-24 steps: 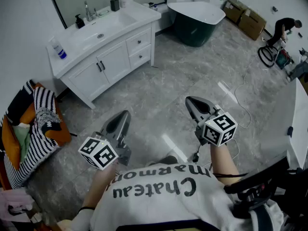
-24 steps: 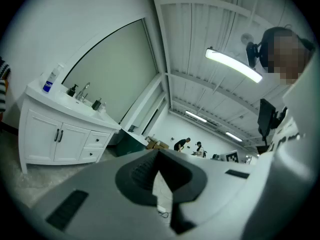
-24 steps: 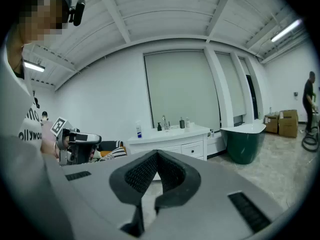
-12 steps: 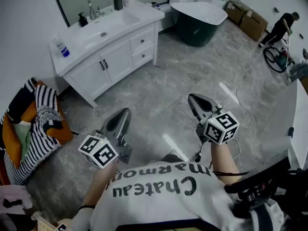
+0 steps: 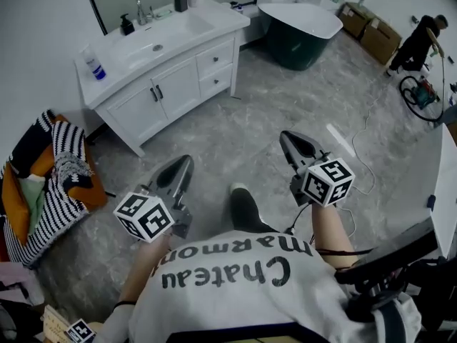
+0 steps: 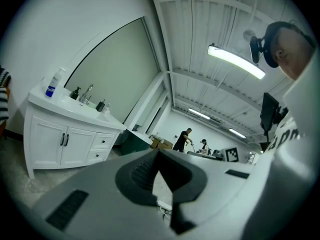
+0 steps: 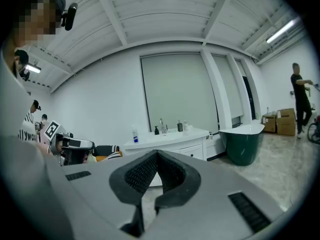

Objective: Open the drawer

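The upper drawer (image 5: 215,56) and the lower drawer (image 5: 218,80) sit stacked at the right end of the white vanity (image 5: 136,109). Both are closed flush with its front, and each carries a small dark knob. On the vanity top, a blue-labelled bottle (image 5: 93,67) stands at the left front corner. A dark pump dispenser (image 5: 127,26) and the faucet (image 5: 141,11) stand along the back edge behind the basin (image 5: 156,38). A dark green bathtub (image 5: 300,31) stands just past the vanity's right end. You stand well apart from the vanity on the grey marble floor (image 5: 235,131). Your left gripper (image 5: 186,161) and right gripper (image 5: 288,138) point roughly level toward the vanity. Each has its jaws closed tip to tip, with nothing between them and touching nothing.
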Action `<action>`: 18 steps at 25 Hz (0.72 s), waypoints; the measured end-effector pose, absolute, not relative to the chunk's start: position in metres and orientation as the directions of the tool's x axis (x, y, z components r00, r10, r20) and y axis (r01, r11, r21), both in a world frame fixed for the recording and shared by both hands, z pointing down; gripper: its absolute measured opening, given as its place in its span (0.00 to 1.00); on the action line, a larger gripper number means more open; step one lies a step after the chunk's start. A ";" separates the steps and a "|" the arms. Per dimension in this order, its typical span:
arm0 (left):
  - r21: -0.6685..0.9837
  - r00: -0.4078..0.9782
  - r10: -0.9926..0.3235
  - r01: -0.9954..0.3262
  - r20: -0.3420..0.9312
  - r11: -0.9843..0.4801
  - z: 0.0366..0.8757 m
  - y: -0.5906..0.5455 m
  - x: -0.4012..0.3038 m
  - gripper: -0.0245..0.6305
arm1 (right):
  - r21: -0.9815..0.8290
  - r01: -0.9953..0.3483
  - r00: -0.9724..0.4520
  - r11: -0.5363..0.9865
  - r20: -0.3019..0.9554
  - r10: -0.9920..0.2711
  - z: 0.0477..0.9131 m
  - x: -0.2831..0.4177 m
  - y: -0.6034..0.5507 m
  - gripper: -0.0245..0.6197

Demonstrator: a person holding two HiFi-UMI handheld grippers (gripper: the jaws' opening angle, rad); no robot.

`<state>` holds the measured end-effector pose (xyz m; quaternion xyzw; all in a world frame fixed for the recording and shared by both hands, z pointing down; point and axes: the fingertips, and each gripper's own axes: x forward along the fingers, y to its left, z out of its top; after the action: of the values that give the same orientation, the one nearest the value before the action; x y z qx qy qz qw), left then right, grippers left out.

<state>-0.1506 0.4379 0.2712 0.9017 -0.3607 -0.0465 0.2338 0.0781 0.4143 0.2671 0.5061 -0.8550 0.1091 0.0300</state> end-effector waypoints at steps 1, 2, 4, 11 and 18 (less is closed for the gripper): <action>0.456 0.733 -0.675 -0.631 0.085 -0.627 0.272 0.433 -0.150 0.04 | -0.155 -0.870 -0.490 0.468 0.162 -0.857 0.268 0.078 0.409 0.05; 0.459 0.729 -0.679 -0.634 0.085 -0.623 0.273 0.428 -0.149 0.04 | -0.153 -0.867 -0.495 0.473 0.164 -0.853 0.270 0.078 0.404 0.05; 0.468 0.721 -0.688 -0.638 0.084 -0.612 0.275 0.418 -0.147 0.04 | -0.150 -0.861 -0.508 0.487 0.175 -0.844 0.274 0.079 0.391 0.05; 0.463 0.696 -0.714 -0.657 0.071 -0.594 0.270 0.358 -0.128 0.04 | -0.132 -0.833 -0.554 0.538 0.206 -0.807 0.281 0.090 0.321 0.05; 0.469 0.665 -0.740 -0.687 0.100 -0.555 0.270 0.290 -0.106 0.04 | -0.140 -0.796 -0.605 0.589 0.223 -0.764 0.282 0.110 0.238 0.05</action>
<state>-0.1057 0.2903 0.2696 0.8800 -0.4054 -0.0547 0.2414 0.1104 0.2379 0.2818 0.4389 -0.8887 0.1130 0.0695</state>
